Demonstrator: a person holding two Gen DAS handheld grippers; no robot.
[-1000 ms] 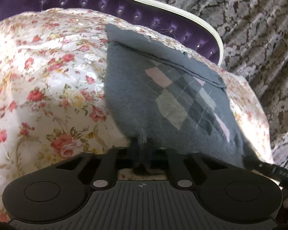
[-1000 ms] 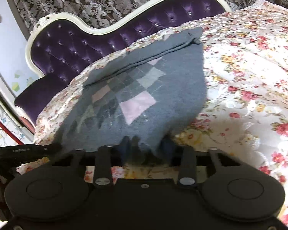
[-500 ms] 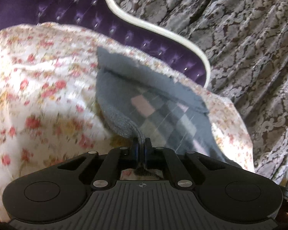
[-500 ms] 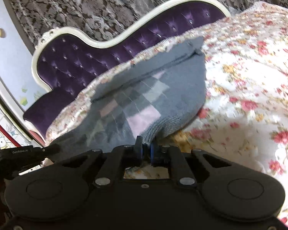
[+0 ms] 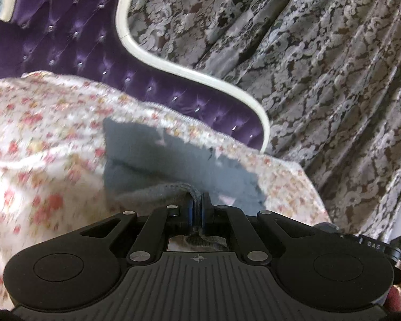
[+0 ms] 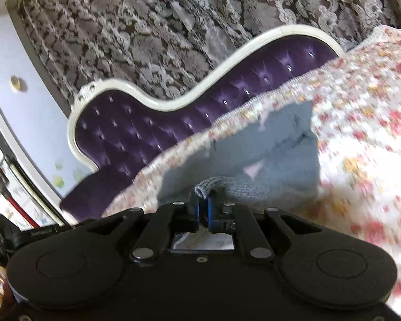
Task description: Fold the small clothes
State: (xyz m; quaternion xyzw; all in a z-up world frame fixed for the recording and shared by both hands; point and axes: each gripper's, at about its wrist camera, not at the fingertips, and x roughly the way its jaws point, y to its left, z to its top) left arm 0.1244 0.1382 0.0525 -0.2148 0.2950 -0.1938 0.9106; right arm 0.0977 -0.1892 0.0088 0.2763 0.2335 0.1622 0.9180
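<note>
Since a second ago: near hem of grey sweater [image 5: 157, 160] going from flat on the floral bedspread [image 5: 40, 139] to lifted and curling back over its argyle front, now mostly hidden. Right claw [image 6: 205, 208], still parted around the hem back then, having just been closing, now pinching knit. Left claw [image 5: 197, 211] clamping the other hem corner, jaws nearly together on fabric. Both claws rising. Sweater lying straight ahead of both claws, long axis running away from them toward the purple headboard [image 5: 74, 45], far collar end pointing at it, still resting on the bed. Left claw holding left corner, right holding right, neither nearer. Likely next: carrying the hem forward along that axis to meet the far end, keeping corners level. Frames blurred.
</note>
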